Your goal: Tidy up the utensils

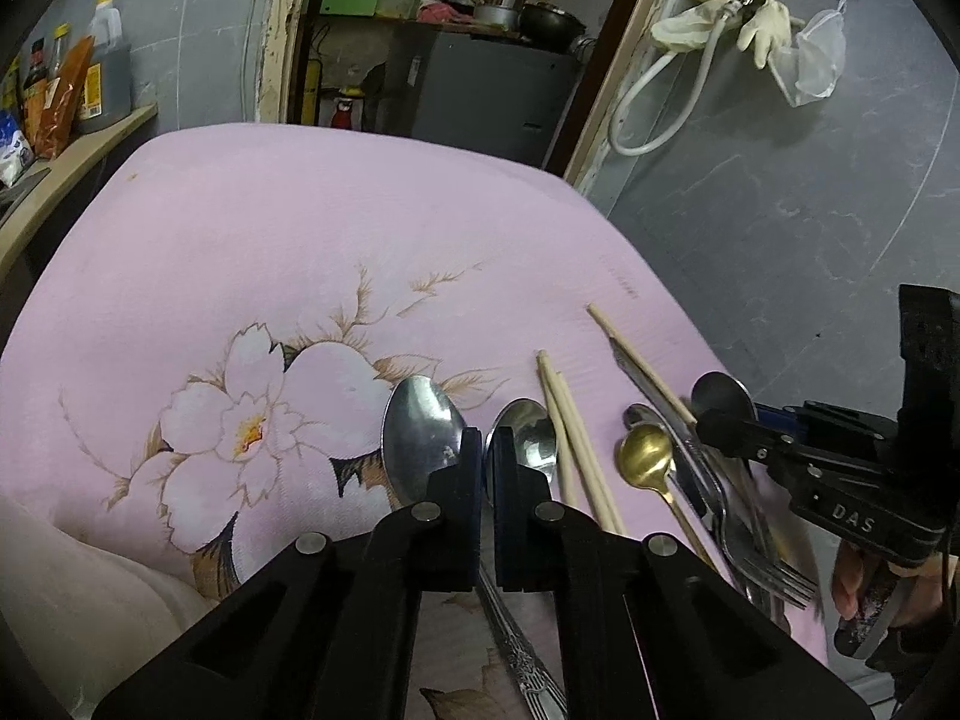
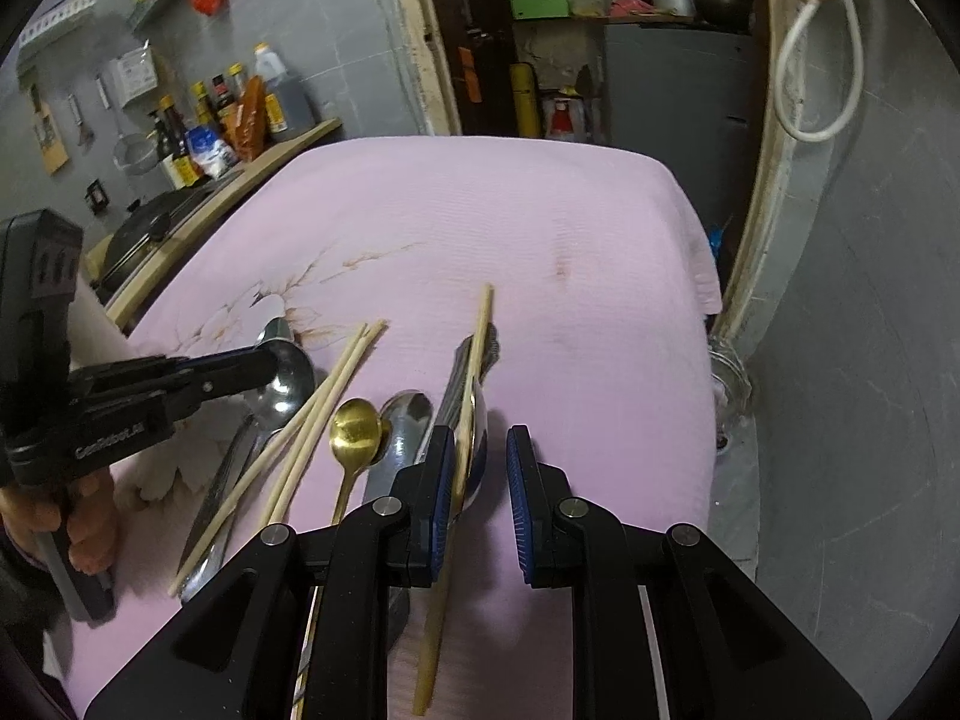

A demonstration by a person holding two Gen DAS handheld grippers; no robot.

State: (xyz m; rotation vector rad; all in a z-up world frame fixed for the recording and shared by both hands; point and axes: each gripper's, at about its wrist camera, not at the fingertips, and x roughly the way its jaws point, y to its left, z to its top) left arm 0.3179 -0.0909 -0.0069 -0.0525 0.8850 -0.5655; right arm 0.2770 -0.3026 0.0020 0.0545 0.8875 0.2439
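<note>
Left wrist view: the left gripper (image 1: 485,450) has its jaws pressed nearly together around the neck of a steel spoon, clenched on it.
Large steel spoon (image 1: 423,441): bowl lies on the pink floral cloth (image 1: 300,252) just past the left fingertips; its patterned handle runs back under the gripper.
Second steel spoon (image 1: 531,435): bowl just right of the left jaws, beside a pair of chopsticks (image 1: 570,438).
Gold spoon (image 1: 645,456): right of that pair, near a fork (image 1: 774,570) lying close to the cloth's edge.
Right wrist view: the right gripper (image 2: 480,480) is released, its blue pads well apart.
Single chopstick (image 2: 462,450): passes between the pads, close against the left pad; whether it touches is unclear.
Dark steel utensils: lie under that chopstick, too overlapped to tell apart.
Surroundings: sauce bottles (image 2: 198,120) on a wooden counter at left, gloves (image 1: 720,12) hanging on the grey wall.
</note>
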